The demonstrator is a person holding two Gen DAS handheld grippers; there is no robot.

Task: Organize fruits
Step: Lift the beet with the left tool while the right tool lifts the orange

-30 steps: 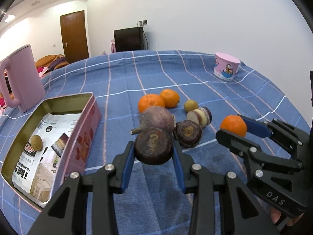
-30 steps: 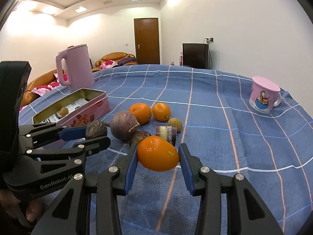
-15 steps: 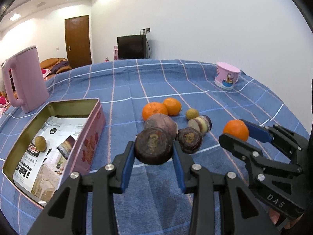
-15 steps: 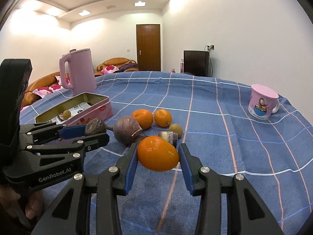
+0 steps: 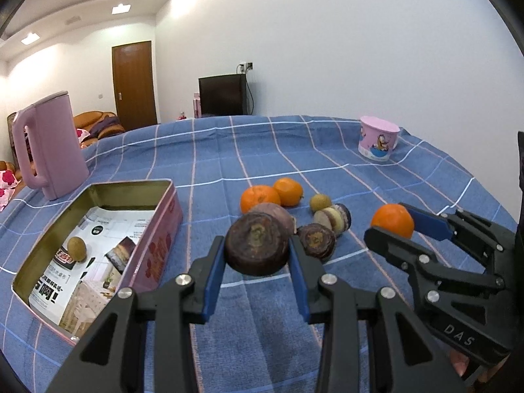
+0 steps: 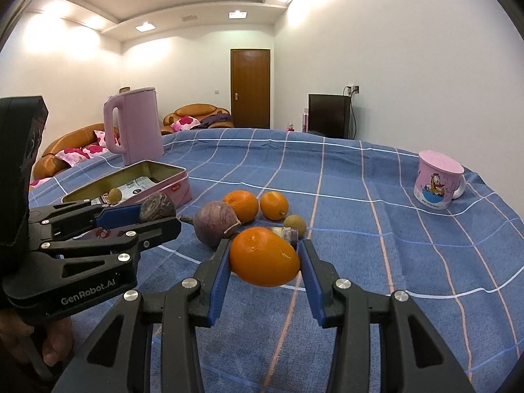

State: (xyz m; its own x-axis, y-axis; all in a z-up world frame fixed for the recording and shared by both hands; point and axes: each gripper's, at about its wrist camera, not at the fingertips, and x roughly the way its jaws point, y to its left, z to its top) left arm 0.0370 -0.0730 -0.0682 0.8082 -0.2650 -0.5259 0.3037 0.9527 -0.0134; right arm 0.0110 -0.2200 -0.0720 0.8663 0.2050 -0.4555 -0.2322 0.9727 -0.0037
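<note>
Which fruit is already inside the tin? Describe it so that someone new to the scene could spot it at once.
Start at the pink kettle on the blue checked cloth; the open pink tin lies just in front of it. On the printed paper lining it sits one small round yellow-green fruit, the only fruit in the tin; all others lie on the cloth or in the jaws.

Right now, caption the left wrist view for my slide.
Left tongs grip a dark purple-brown round fruit beside an open pink tin box.

The held orange (image 6: 264, 256) hides most of the sliced purple fruit (image 6: 290, 236) behind it.
</note>
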